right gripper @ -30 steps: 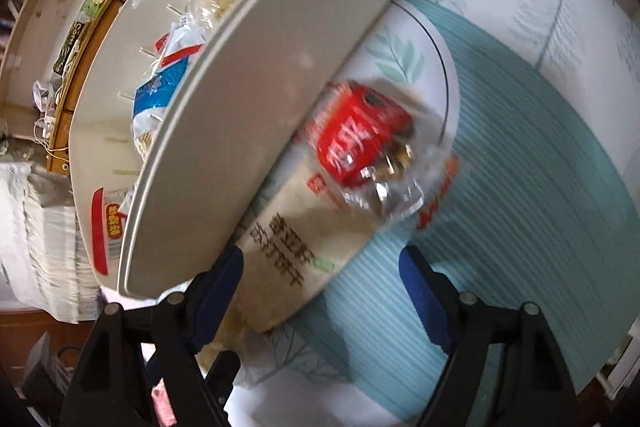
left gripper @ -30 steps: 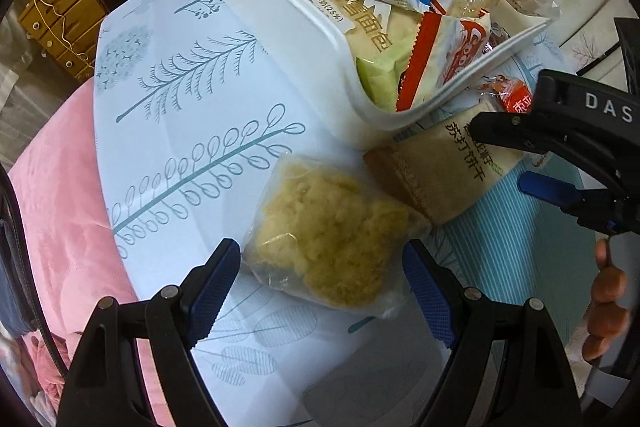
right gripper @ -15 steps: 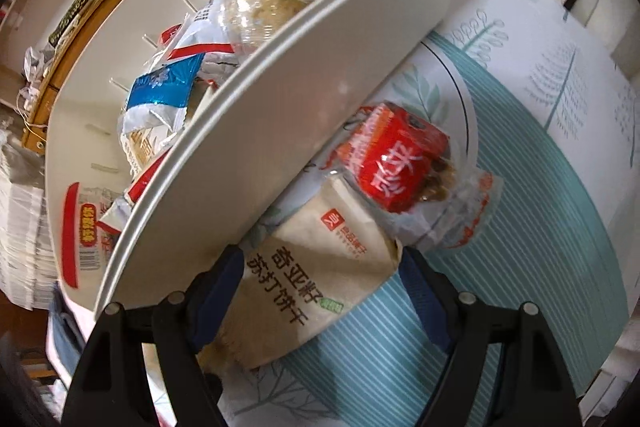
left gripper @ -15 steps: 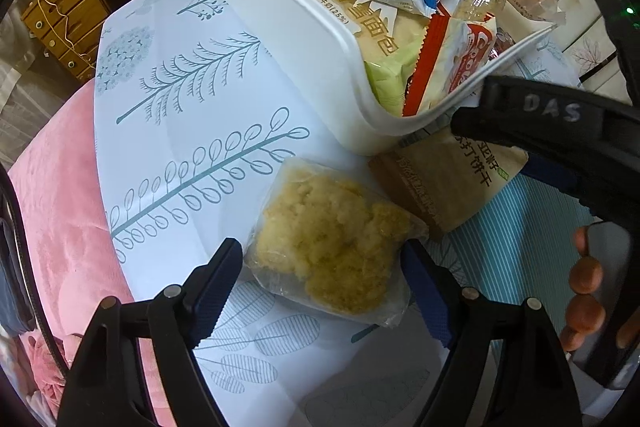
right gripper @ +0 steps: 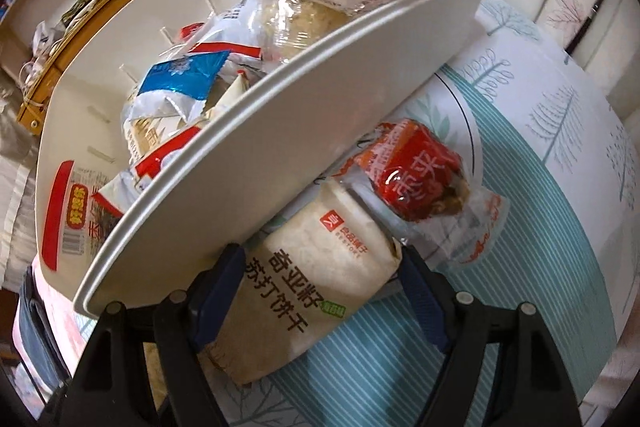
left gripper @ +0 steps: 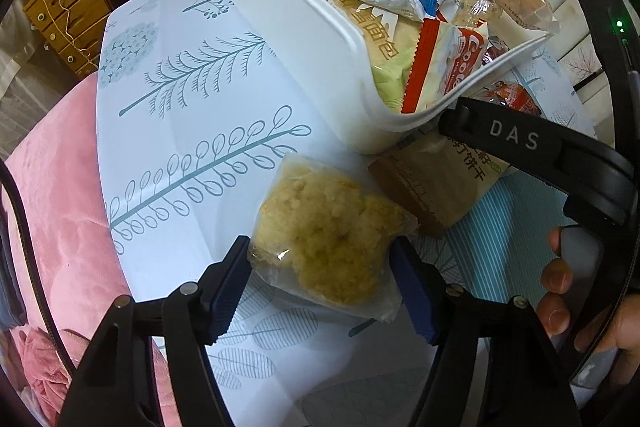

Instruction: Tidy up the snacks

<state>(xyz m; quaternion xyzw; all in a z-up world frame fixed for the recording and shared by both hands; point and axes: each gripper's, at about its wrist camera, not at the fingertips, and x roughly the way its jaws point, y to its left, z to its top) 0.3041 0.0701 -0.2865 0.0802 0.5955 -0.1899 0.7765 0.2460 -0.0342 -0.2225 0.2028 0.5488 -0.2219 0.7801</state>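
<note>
A clear bag of yellow crumbly snack point(left gripper: 324, 247) lies on the tablecloth between the fingers of my left gripper point(left gripper: 320, 279). Its jaws are closing, and the pads are just reaching the wrapper's edges. A beige cracker pack point(right gripper: 312, 291) lies against the white basket point(right gripper: 280, 131), with my right gripper point(right gripper: 320, 279) open astride it. A red-wrapped snack point(right gripper: 420, 183) sits just beyond the pack. In the left wrist view the basket point(left gripper: 304, 39) holds several packets. One black right-gripper finger point(left gripper: 512, 139) crosses over the cracker pack point(left gripper: 436, 187) there.
A tree-print tablecloth point(left gripper: 192, 99) covers the table, with a teal striped round mat point(right gripper: 500, 307) under the right-hand snacks. Pink fabric point(left gripper: 52, 187) hangs past the table's left edge. Wooden drawers point(left gripper: 68, 15) stand behind. A person's hand point(left gripper: 560, 287) grips the right tool.
My left jaws have narrowed onto the crumbly snack bag. The right gripper has slid and rolled until the cracker pack lies between its fingers, and it now crosses the left wrist view.
</note>
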